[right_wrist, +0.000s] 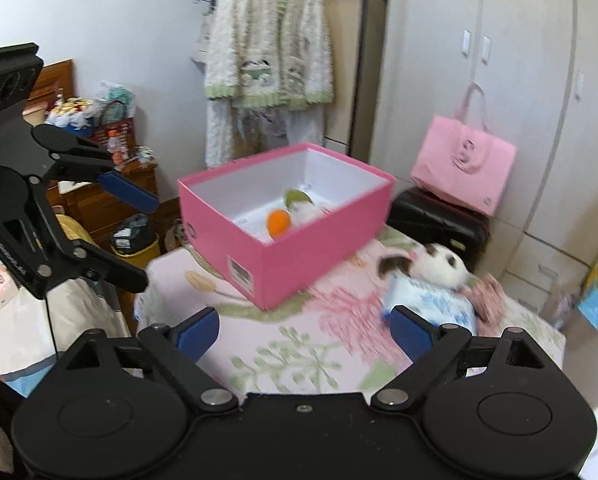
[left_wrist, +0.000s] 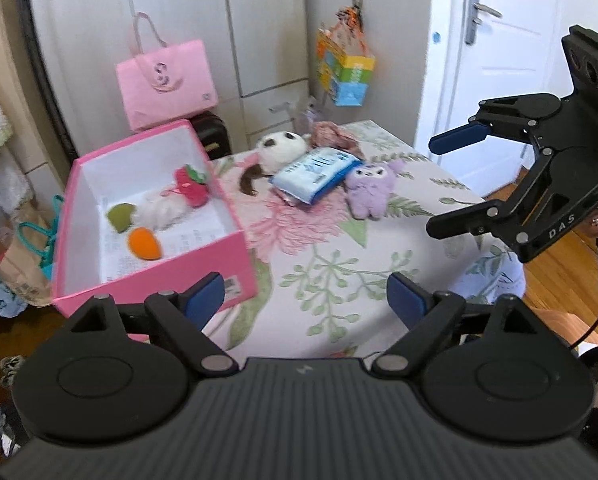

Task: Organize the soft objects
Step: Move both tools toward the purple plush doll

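Observation:
A pink box (left_wrist: pixel 79 248) (right_wrist: pixel 299 256) stands on the floral table (left_wrist: pixel 331 264) at the left. It holds an orange soft toy (left_wrist: pixel 144 243) (right_wrist: pixel 279 222), a green one (left_wrist: pixel 122 216), a white fluffy one (left_wrist: pixel 159 210) and a red strawberry toy (left_wrist: pixel 191 186). On the table lie a panda plush (left_wrist: pixel 279 148) (right_wrist: pixel 439 264), a blue tissue pack (left_wrist: pixel 317 174) (right_wrist: pixel 431 304), a purple plush (left_wrist: pixel 369 190) and a pink patterned cloth (left_wrist: pixel 335 136). My left gripper (left_wrist: pixel 305 298) (right_wrist: pixel 141 240) is open and empty over the table's near edge. My right gripper (right_wrist: pixel 303 330) (left_wrist: pixel 435 186) is open and empty, above the table's right side.
A pink tote bag (left_wrist: pixel 165 84) (right_wrist: pixel 465 168) sits on a black case (right_wrist: pixel 439 220) behind the table. A colourful bag (left_wrist: pixel 345 68) hangs on the wardrobe. A white door (left_wrist: pixel 495 60) is at the right. Paper bags (left_wrist: pixel 23 256) stand on the floor left of the table.

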